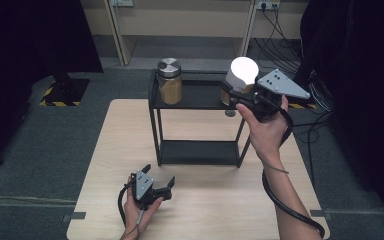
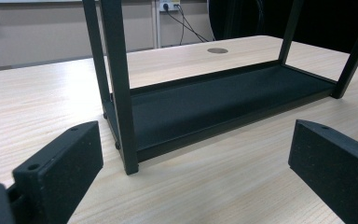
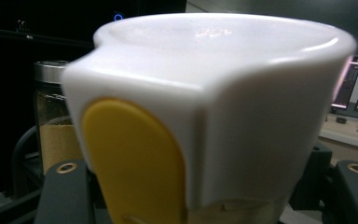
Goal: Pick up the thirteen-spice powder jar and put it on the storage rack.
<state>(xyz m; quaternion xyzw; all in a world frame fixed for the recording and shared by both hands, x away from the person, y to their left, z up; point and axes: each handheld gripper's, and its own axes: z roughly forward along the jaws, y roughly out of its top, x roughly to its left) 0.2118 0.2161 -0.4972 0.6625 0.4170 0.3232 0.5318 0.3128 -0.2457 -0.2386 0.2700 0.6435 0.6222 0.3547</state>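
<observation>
A black two-tier shelf point(image 1: 200, 97) stands on the wooden table point(image 1: 130, 130). A glass jar with a silver lid point(image 1: 169, 82) and brown contents sits on the left of its top tier. At the right end of the top tier, my right gripper point(image 1: 235, 95) is shut on a container with a white lid point(image 1: 243, 70). In the right gripper view that white lid point(image 3: 214, 93) with a yellow tab point(image 3: 130, 158) looms between the jaws, and the silver-lidded jar point(image 3: 51, 116) stands behind. My left gripper point(image 1: 157, 177) is open, low over the table's front, facing the shelf's lower tier point(image 2: 223, 100).
A round grommet point(image 2: 217, 50) is set in the tabletop behind the shelf. Cables point(image 1: 280, 40) trail on the grey floor at the back right. Dark curtains hang at both sides. Bare wood lies left of the shelf point(image 1: 130, 130).
</observation>
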